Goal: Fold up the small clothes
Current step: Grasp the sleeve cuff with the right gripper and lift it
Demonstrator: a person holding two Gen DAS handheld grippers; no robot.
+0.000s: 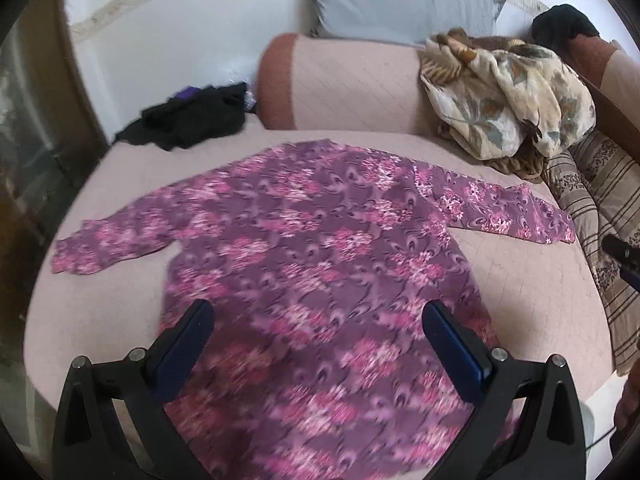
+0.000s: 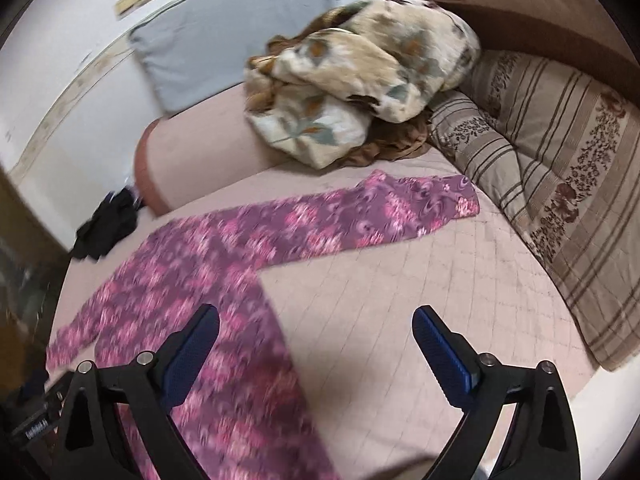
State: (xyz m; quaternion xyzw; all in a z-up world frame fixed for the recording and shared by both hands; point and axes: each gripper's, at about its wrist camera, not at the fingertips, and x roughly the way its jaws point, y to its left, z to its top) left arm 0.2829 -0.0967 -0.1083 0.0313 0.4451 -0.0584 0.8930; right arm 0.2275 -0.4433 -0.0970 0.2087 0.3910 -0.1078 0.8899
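A purple long-sleeved top with a pink floral print (image 1: pixel 320 264) lies spread flat on the pale pink quilted bed cover (image 1: pixel 528 280), both sleeves extended outward to either side. In the left wrist view its body fills the centre of the frame and runs down to the lower edge.

The left gripper (image 1: pixel 318 316) hangs above the lower body of the top, its two blue-padded fingers (image 1: pixel 188 344) spread wide apart with nothing between them. Whether the pads touch the fabric cannot be determined.

The right gripper (image 2: pixel 316 320) is positioned over the top's side edge: its left finger sits over the printed fabric (image 2: pixel 208 280), its right finger (image 2: pixel 440 352) over bare bed cover. These fingers are likewise released, gripping nothing. The extended sleeve reaches toward the striped beige pillow with brown floral bands (image 2: pixel 560 184), its cuff lying near but apart from it.

Behind the top, a crumpled cream blanket with leaf pattern (image 1: pixel 504 96) rests against a pink bolster with a rust-coloured end (image 1: pixel 344 80). A heap of black clothing (image 1: pixel 192 120) lies at the far left corner of the bed, well apart from the top. A pale grey cushion (image 1: pixel 400 0) leans on the white wall behind the bolster. Both views show motion blur.
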